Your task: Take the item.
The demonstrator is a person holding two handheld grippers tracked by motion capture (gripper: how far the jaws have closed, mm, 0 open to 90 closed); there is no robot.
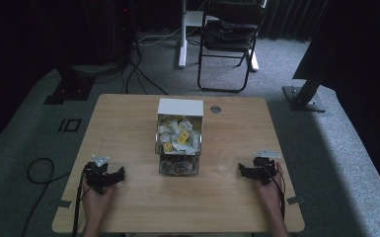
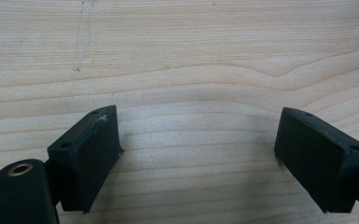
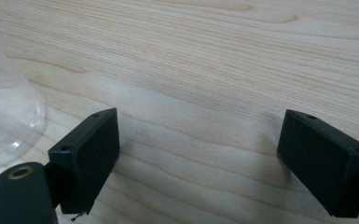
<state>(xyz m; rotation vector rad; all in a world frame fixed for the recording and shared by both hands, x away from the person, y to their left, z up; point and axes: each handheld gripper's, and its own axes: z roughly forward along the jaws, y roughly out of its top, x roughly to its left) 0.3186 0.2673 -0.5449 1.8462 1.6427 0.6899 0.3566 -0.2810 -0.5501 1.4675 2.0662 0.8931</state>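
Observation:
My left gripper point(image 1: 109, 176) rests on the wooden table point(image 1: 128, 123) near its front left, held by a hand. In the left gripper view its jaws stand wide apart over bare wood, so the left gripper point(image 2: 198, 140) is open with nothing between them. My right gripper point(image 1: 250, 171) rests at the front right, also in a hand. It is open too point(image 3: 198, 140), with only wood between its jaws. A clear plastic cup point(image 1: 225, 163) lies just left of the right gripper, and its rim point(image 3: 7, 121) is at the left edge of the right gripper view.
A clear box with a white top point(image 1: 179, 136) stands at the table's middle, holding several white and yellow packets above and darker items below. A small round grommet point(image 1: 215, 109) sits in the far table top. A black chair point(image 1: 229, 39) stands beyond the table.

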